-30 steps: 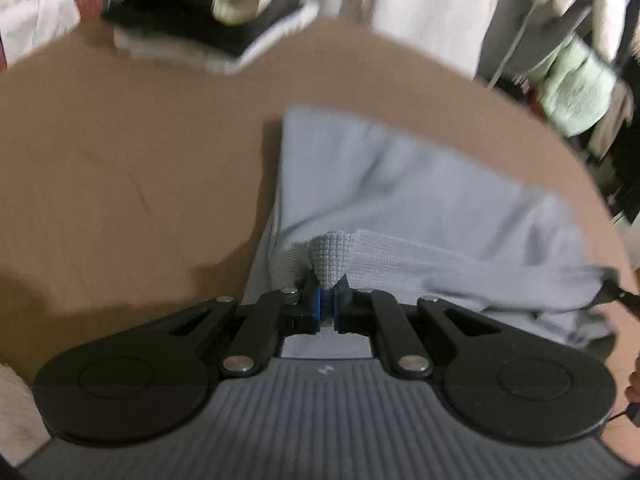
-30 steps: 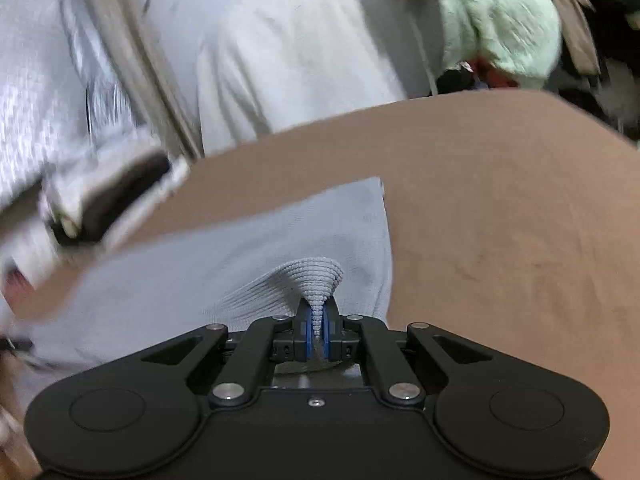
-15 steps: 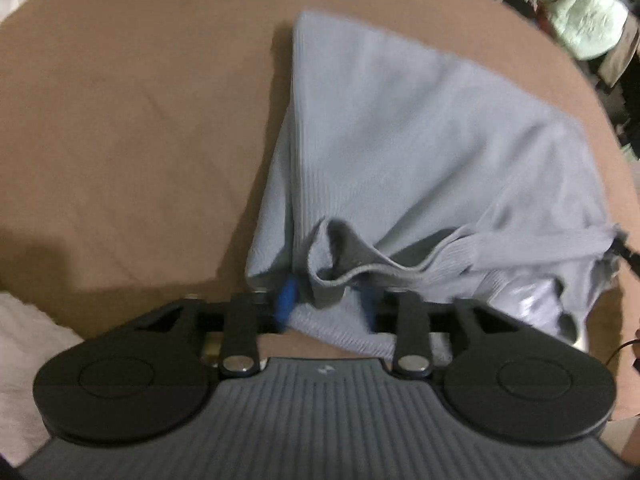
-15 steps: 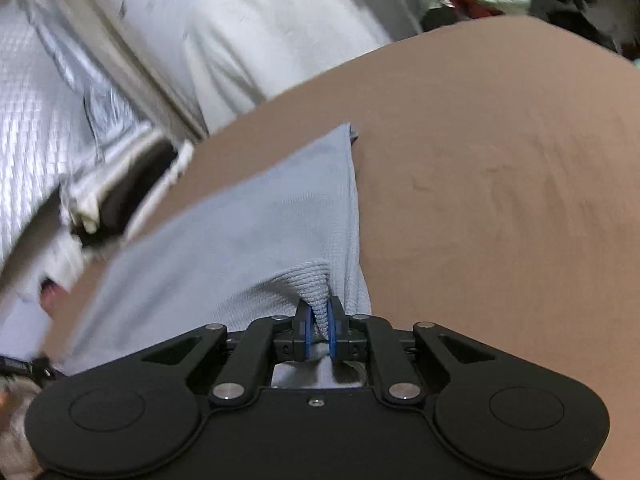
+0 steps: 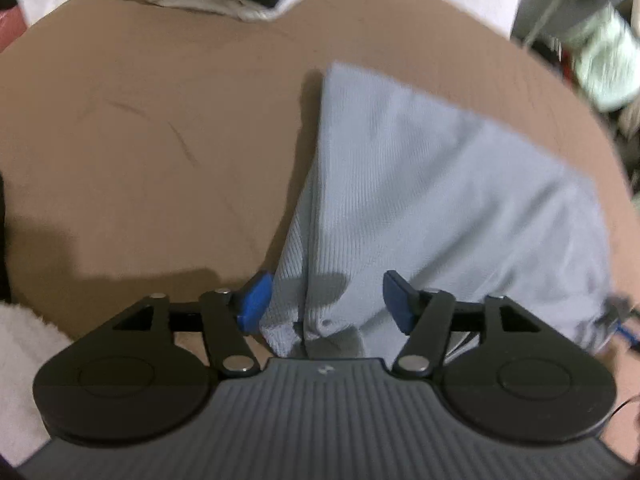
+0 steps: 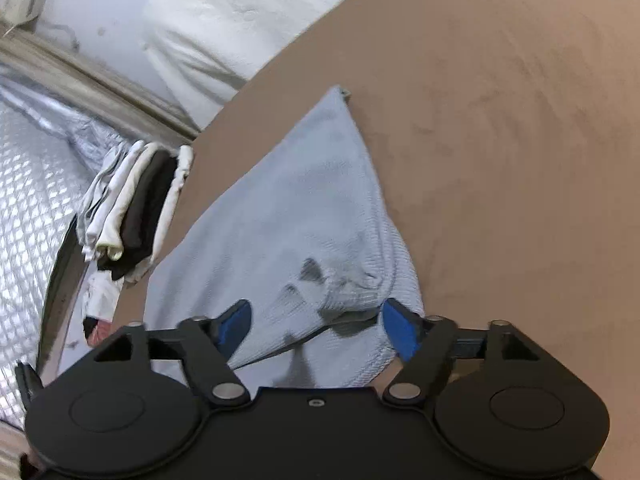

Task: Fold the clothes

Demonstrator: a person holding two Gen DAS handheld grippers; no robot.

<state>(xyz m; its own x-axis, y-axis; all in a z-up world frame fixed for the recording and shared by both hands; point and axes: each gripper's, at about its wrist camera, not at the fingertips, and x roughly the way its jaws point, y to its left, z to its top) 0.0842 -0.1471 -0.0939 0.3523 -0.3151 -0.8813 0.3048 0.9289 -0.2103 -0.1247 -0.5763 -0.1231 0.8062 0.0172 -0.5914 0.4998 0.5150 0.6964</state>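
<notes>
Blue-grey knit garment (image 5: 440, 200) lies folded on the brown worktop (image 5: 160, 140). Both grippers tilt down over its near edge: left gripper (image 5: 326, 296) and right gripper (image 6: 316, 324) jaws, just opened, stand spread, pinching nothing, cloth loose between them.

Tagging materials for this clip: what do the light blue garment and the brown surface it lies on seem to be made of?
The light blue garment looks like a soft ribbed knit, probably cotton or a blend: fine parallel ribs show, it is matte, and it crumples limply near the open right gripper. The brown surface looks like a matte, napped fabric cover, perhaps suede-like: faint brush marks and creases show, with no shine. The exact fibres cannot be told.
</notes>
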